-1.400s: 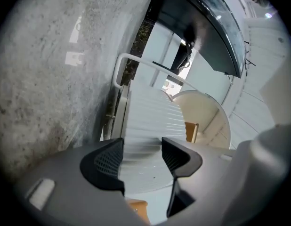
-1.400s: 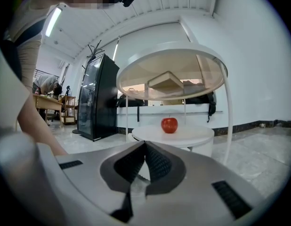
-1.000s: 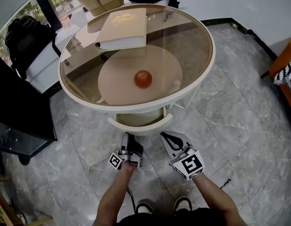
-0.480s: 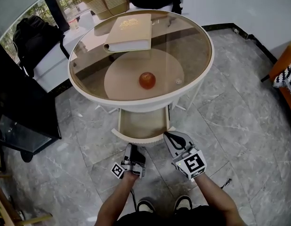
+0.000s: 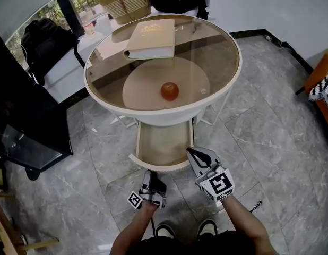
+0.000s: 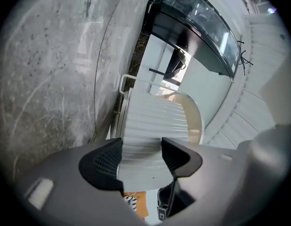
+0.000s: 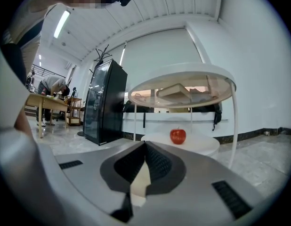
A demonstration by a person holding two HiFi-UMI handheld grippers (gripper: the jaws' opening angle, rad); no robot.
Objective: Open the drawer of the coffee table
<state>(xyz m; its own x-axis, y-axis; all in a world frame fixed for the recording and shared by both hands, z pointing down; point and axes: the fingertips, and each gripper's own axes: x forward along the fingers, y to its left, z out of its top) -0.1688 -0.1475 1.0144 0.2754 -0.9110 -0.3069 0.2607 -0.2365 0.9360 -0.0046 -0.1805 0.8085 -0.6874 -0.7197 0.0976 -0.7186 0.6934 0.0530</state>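
We find little writing to read. The book [image 5: 150, 39] on the glass top of the coffee table [image 5: 164, 119] has a gold emblem and a line of print on its cream cover, too small to make out. Each gripper carries a cube [image 5: 215, 185] of black-and-white square markers (patterns, not words). The drawer [image 5: 163, 142] stands open under the table's near edge, its pale inside bare and its curved front toward the person's shoes [image 5: 206, 229].

The left gripper [image 6: 141, 157] is turned on its side. Its own view shows what the head view cannot: the jaws are closed partway onto the drawer's white fluted front, which fills the gap between them. The right gripper [image 7: 145, 147] hangs just beside the drawer's front right corner, jaws pressed together with nothing in them.

From its low view we see the apple [image 7: 178, 135] on the round lower shelf [image 7: 202, 147], a tall black cabinet [image 7: 106, 102], and a person [image 7: 52, 84] bent over a wooden table [image 7: 42, 100] far behind. Only the head view shows the woven bag [image 5: 124, 0] and the backpack [image 5: 44, 42] beyond the table.
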